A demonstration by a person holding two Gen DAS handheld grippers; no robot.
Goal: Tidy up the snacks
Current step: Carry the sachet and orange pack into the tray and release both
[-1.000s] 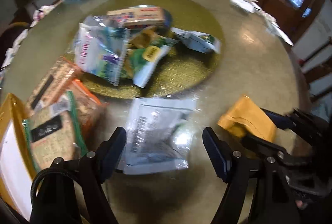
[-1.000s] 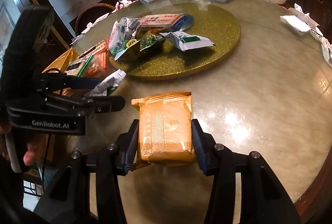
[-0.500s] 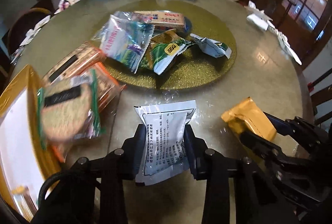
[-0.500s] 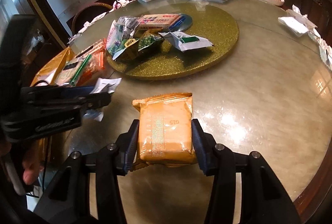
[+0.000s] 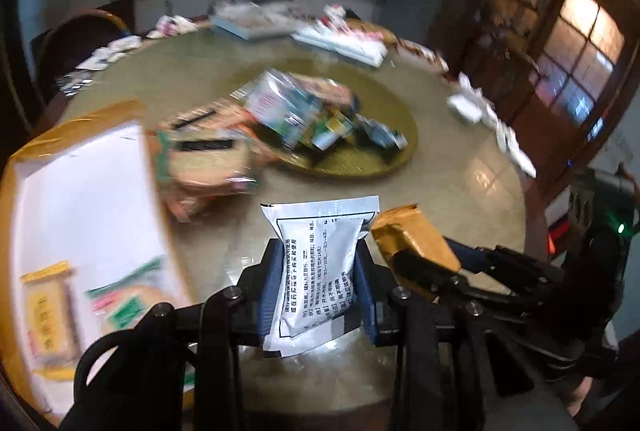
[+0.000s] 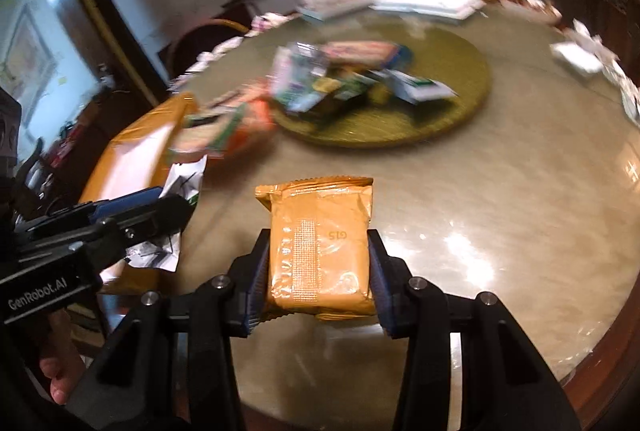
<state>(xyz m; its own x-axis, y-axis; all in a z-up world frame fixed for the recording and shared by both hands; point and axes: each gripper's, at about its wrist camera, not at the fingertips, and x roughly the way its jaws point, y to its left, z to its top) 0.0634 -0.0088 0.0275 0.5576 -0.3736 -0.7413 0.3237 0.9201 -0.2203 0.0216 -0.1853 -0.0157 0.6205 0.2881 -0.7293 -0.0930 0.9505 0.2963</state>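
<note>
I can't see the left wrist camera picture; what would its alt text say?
A handheld gripper clamps a white snack packet printed with black text, above a round table. To its right a second gripper holds an orange packet; beyond lie blurred snack bags on a gold turntable, and at left an orange-rimmed box holding a few snacks.

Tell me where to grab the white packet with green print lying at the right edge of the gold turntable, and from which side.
Take the white packet by its free right-hand end, coming from the table's open right side. It lies flat and alone there, while its left end butts into the snack pile. Both tools are full now, so one must unload first.
</note>
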